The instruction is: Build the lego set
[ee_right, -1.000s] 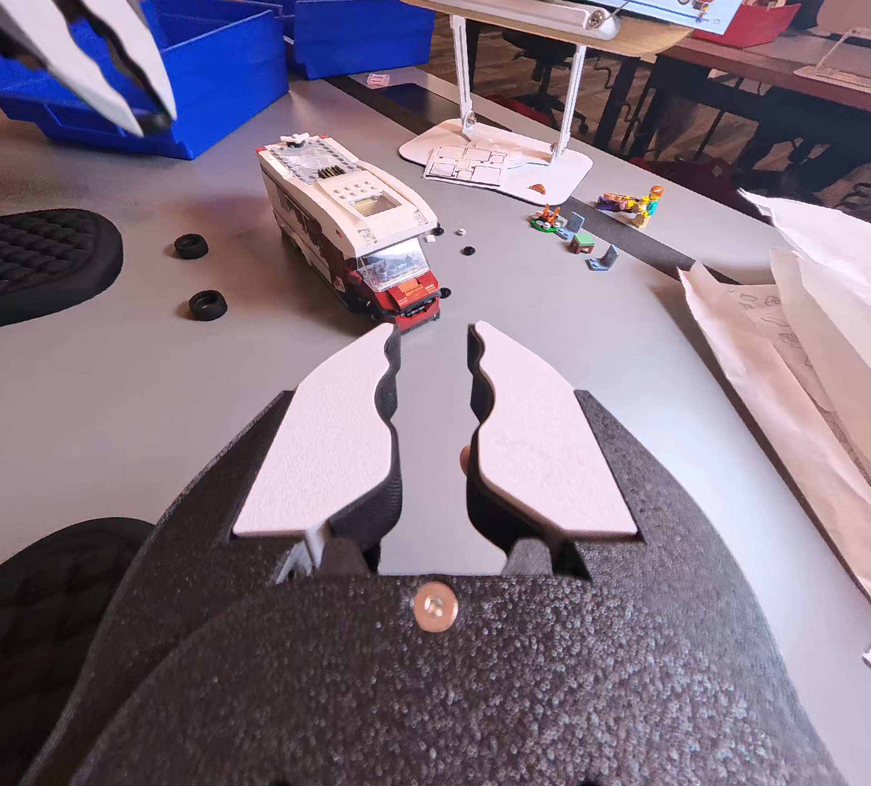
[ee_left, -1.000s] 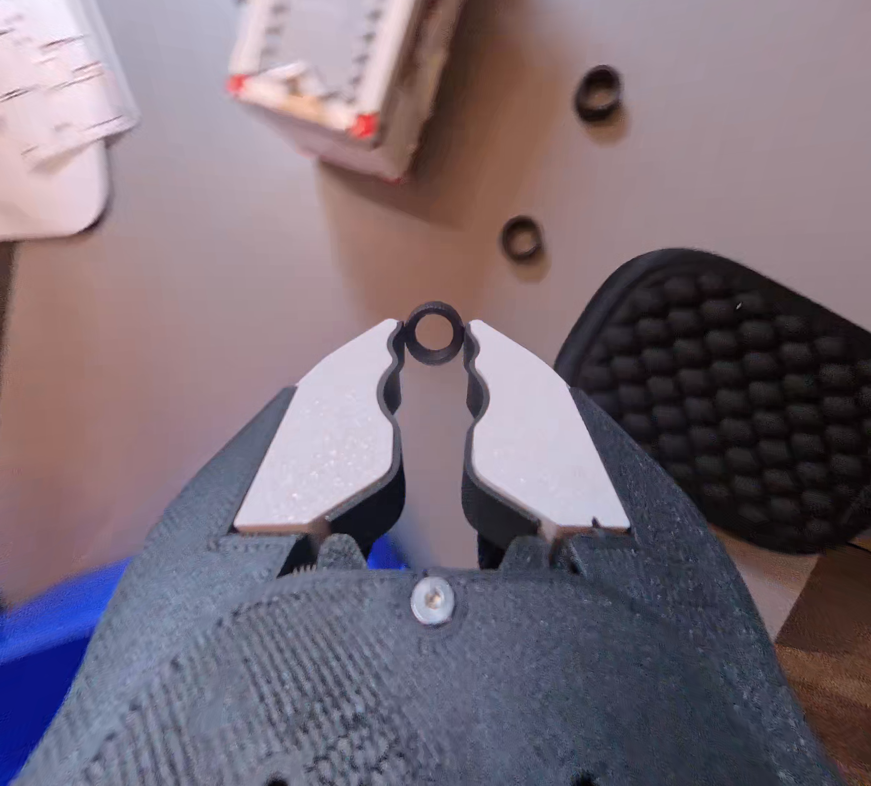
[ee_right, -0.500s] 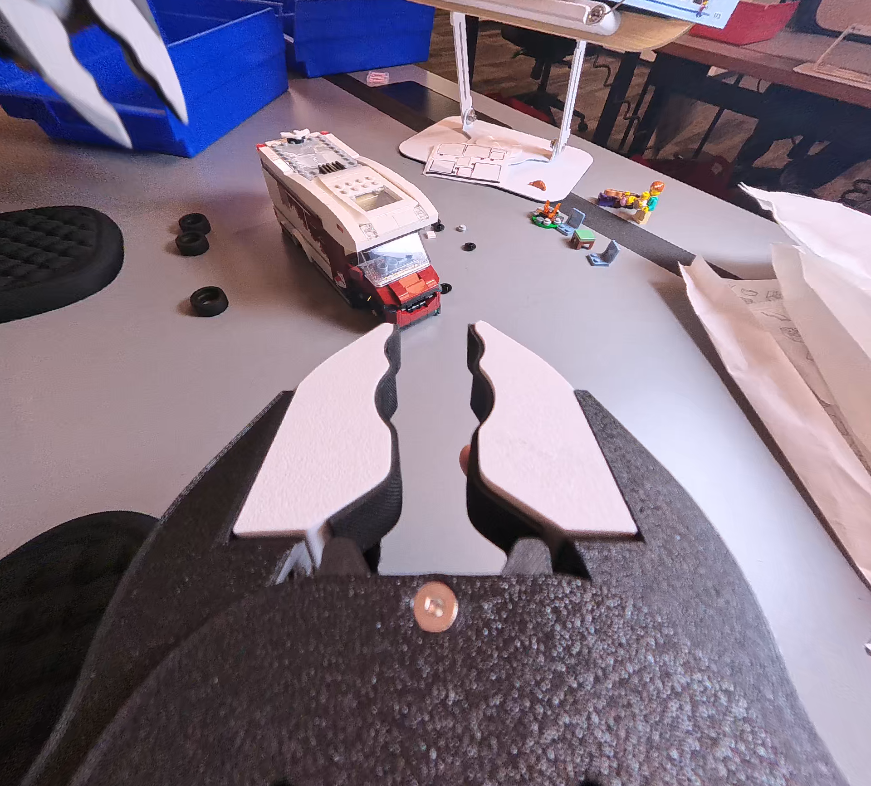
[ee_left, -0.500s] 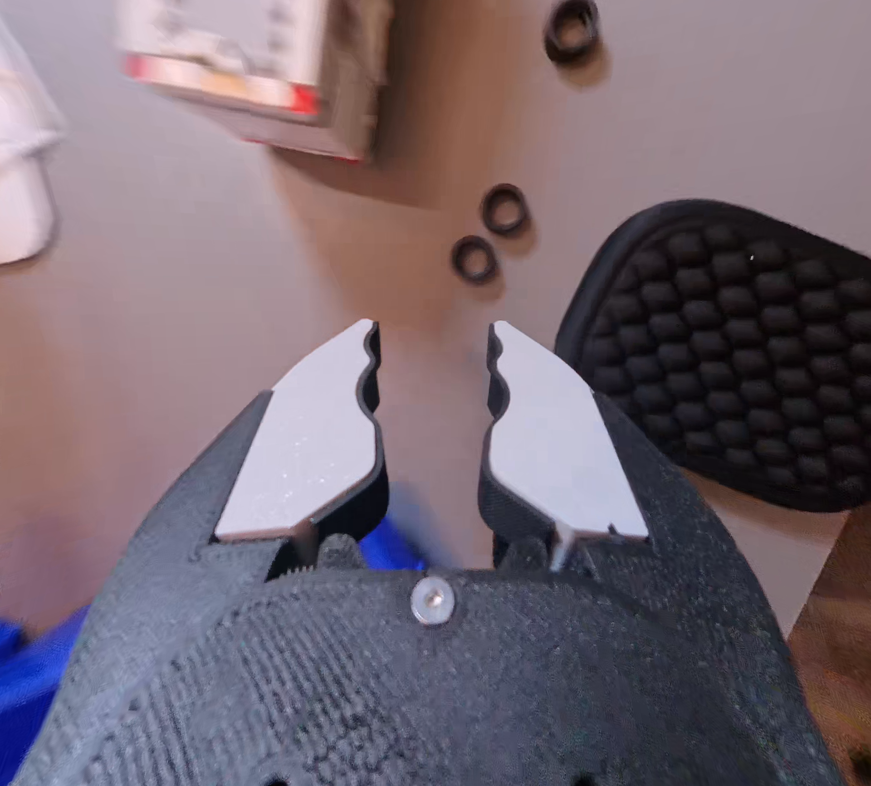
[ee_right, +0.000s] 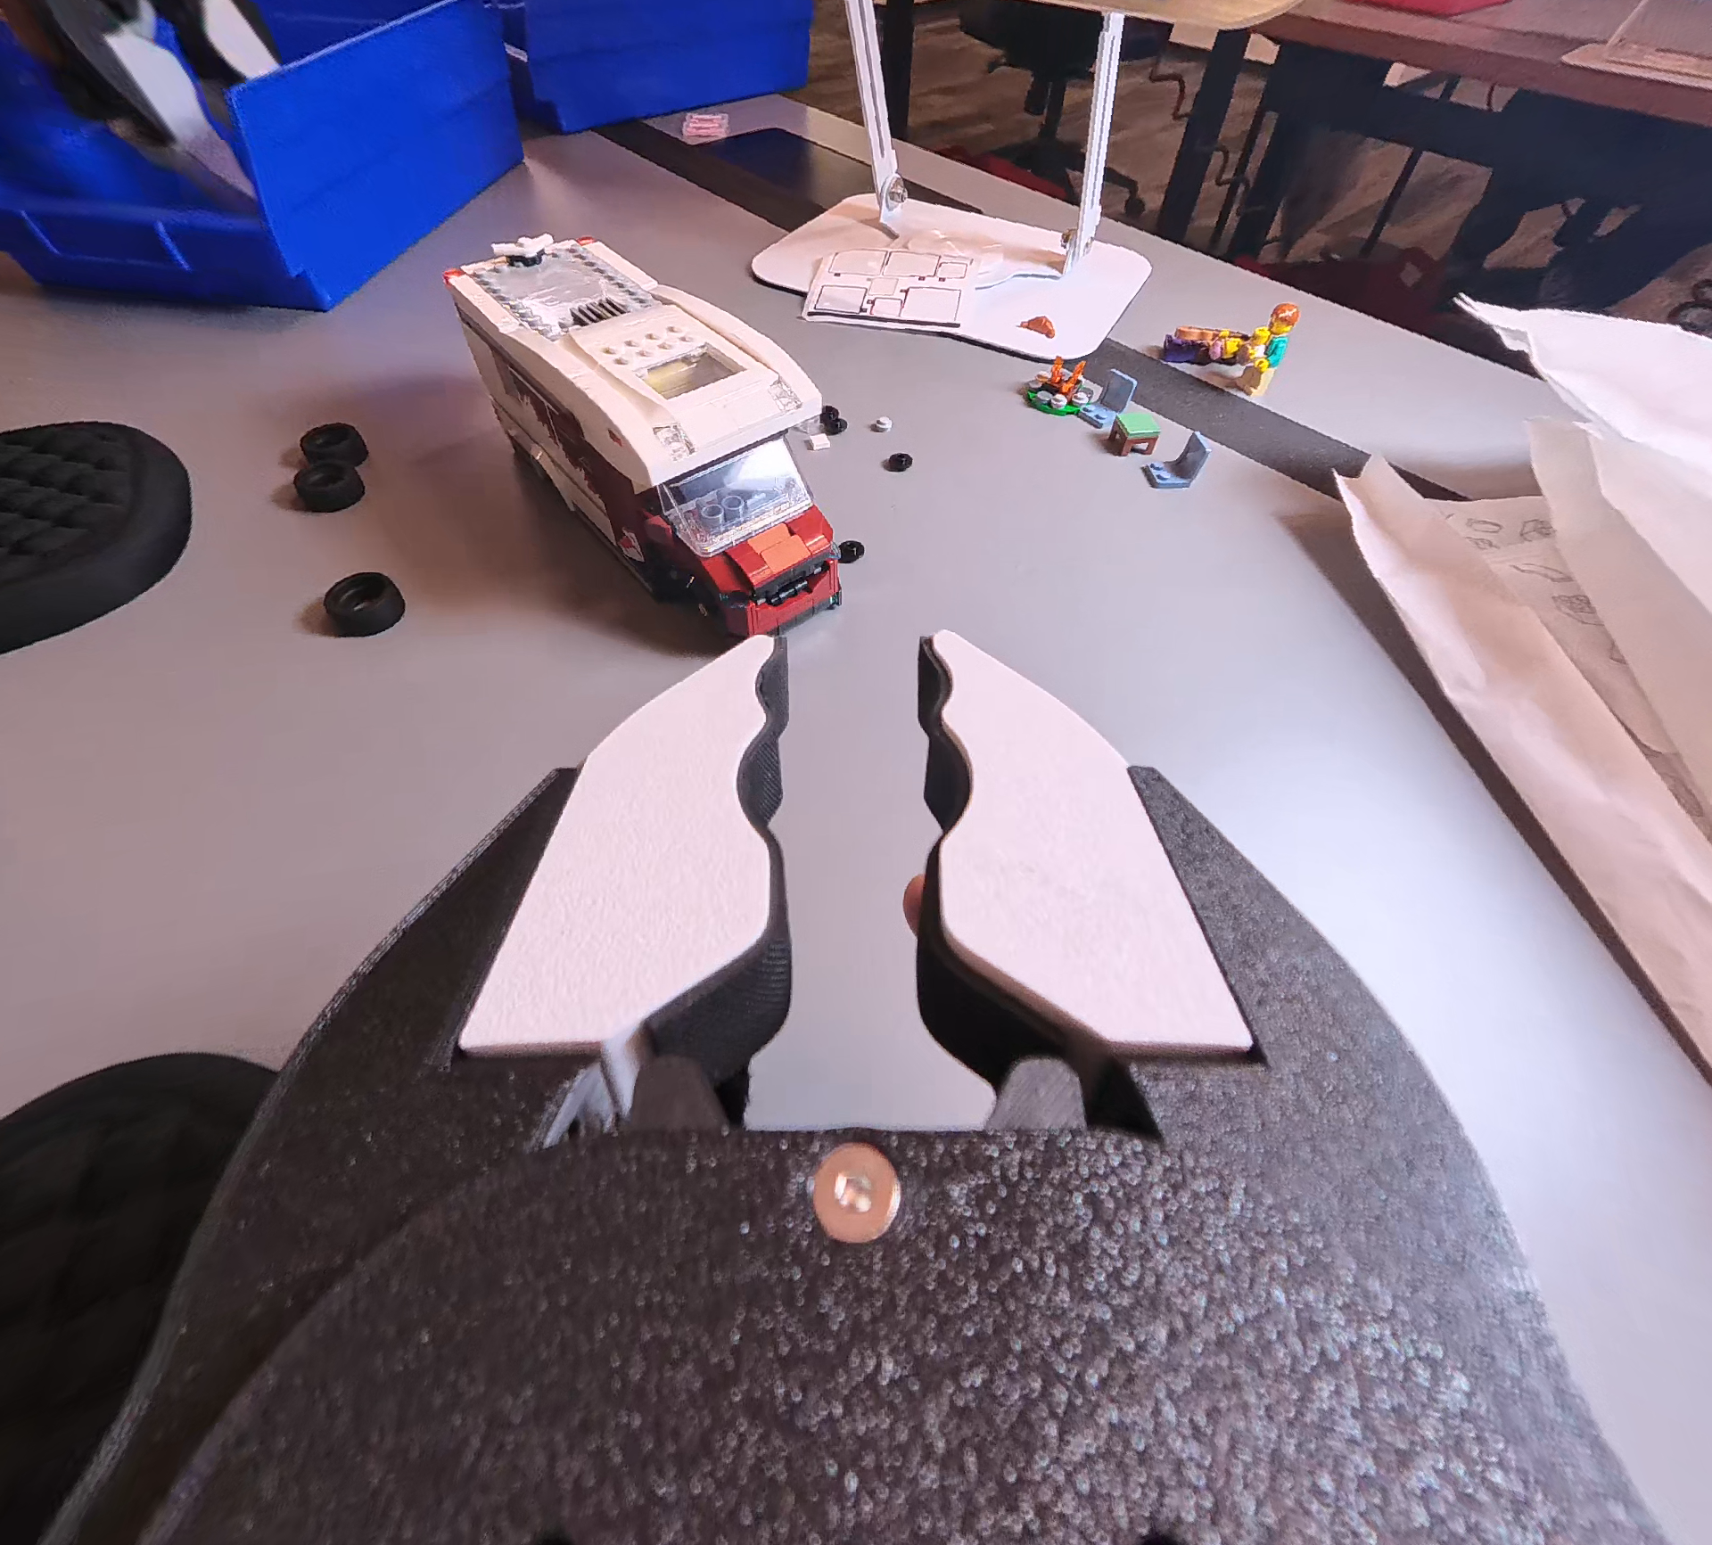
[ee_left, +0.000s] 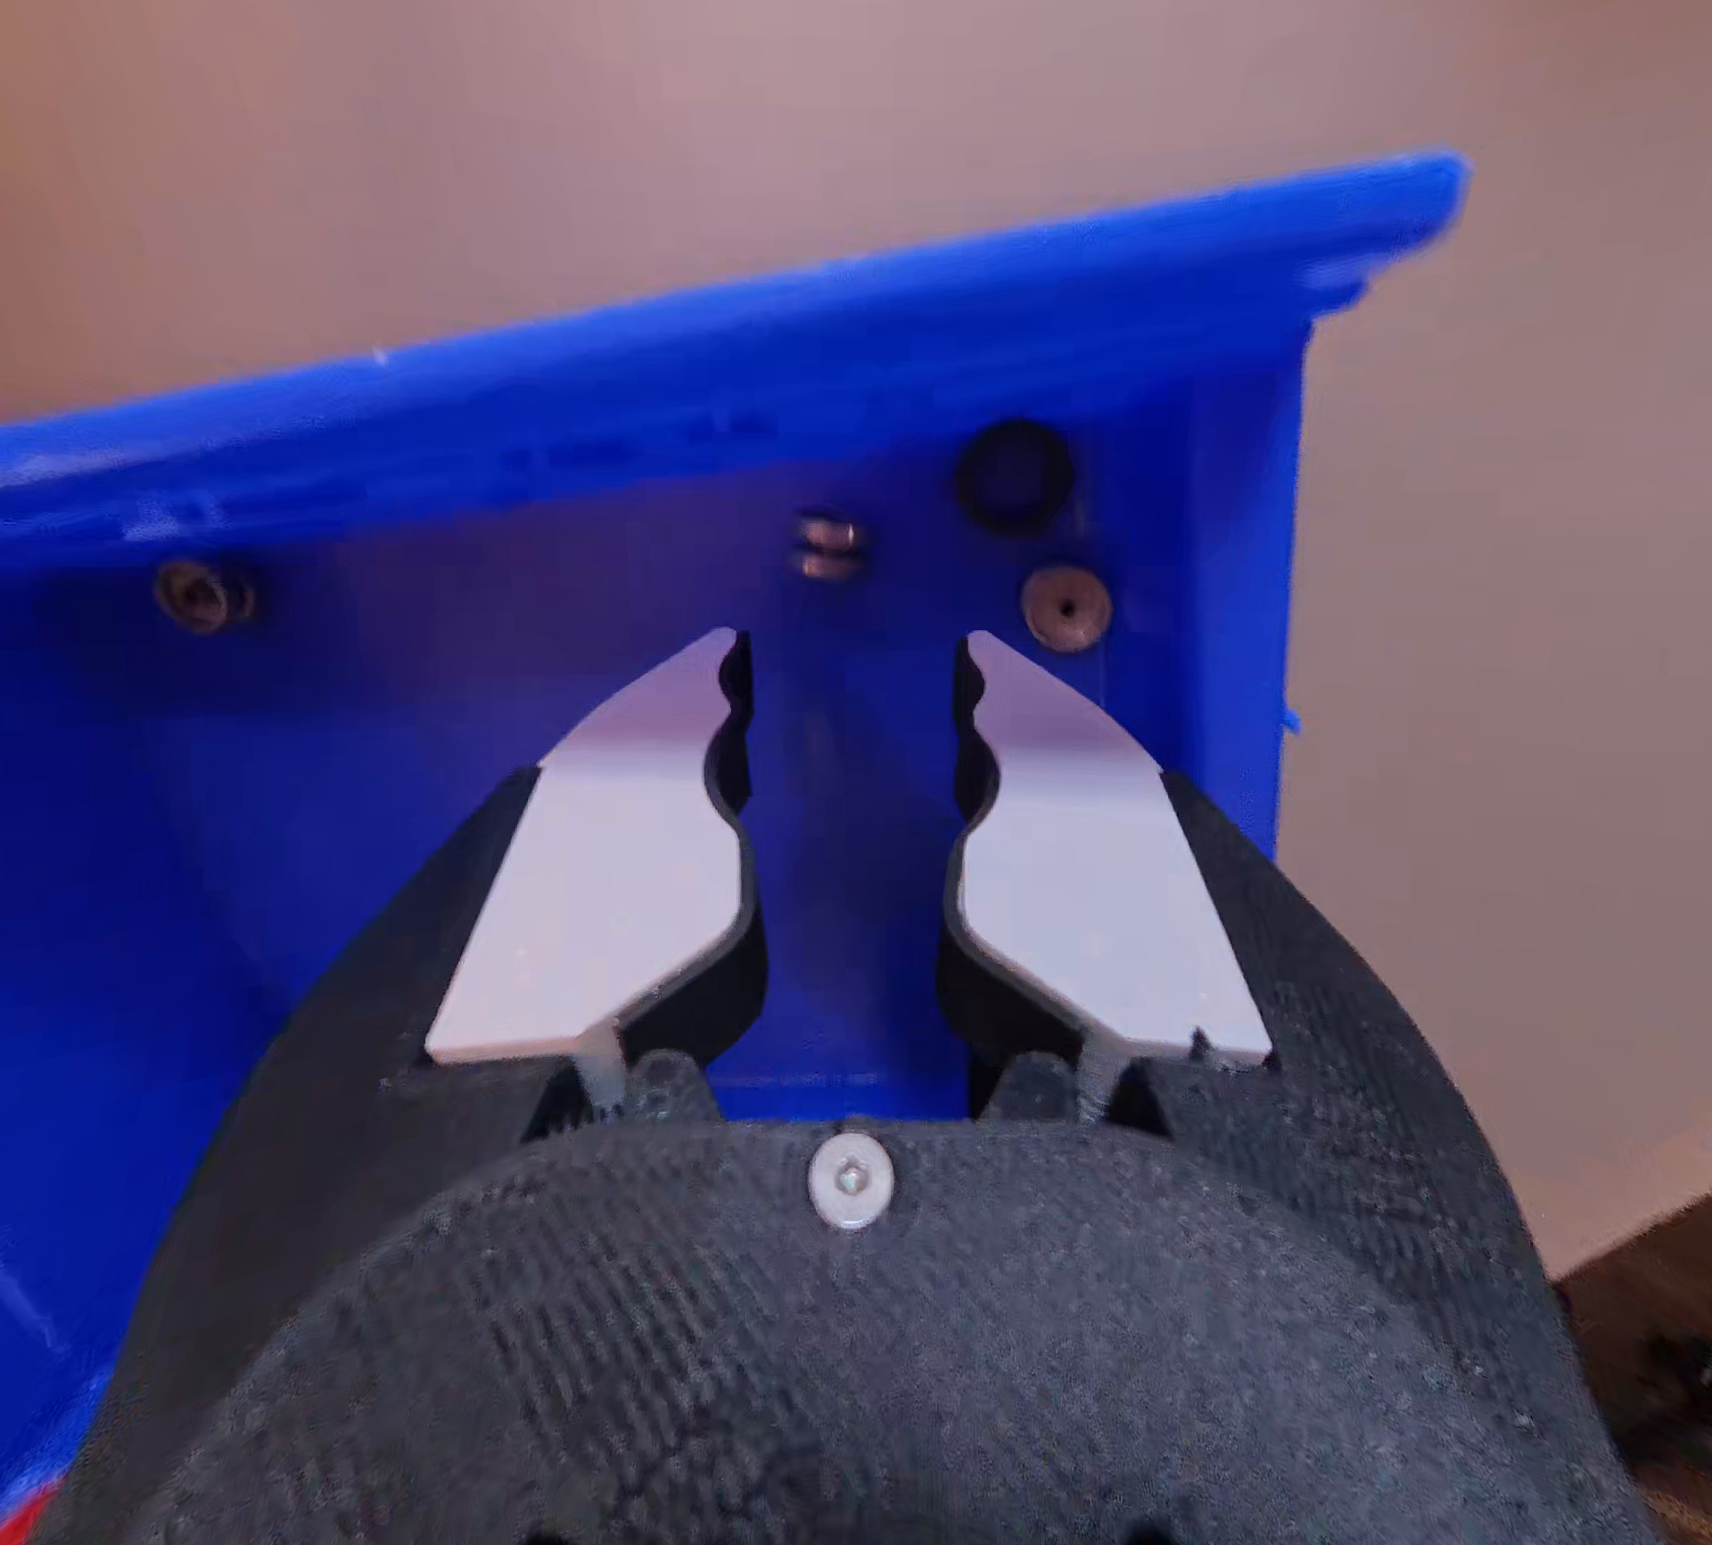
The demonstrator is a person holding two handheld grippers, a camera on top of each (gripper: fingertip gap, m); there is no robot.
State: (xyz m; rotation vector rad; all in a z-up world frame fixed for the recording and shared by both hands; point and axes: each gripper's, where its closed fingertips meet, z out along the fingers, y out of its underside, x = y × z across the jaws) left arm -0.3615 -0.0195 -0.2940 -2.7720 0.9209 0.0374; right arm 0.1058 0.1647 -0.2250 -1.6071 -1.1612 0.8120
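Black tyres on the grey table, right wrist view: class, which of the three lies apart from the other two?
The tyre nearest the camera lies alone. The other two sit side by side farther back, near the black textured pad.

A: Support surface?
B: Grey table (ee_right: 1065, 621), matte, with a dark strip running across the far right.
A: What sits on it?
B: Brick-built camper van (ee_right: 648, 426) mid-table. Three loose black tyres (ee_right: 363, 602) to its left, two of them touching. Black textured pad (ee_right: 65, 519) at the left edge. Blue bins (ee_right: 371, 139) at the back left. White stand base (ee_right: 954, 278) behind the van. Small brick bits and a minifigure (ee_right: 1265, 352) to the right. White paper sheets (ee_right: 1575, 621) along the right edge.
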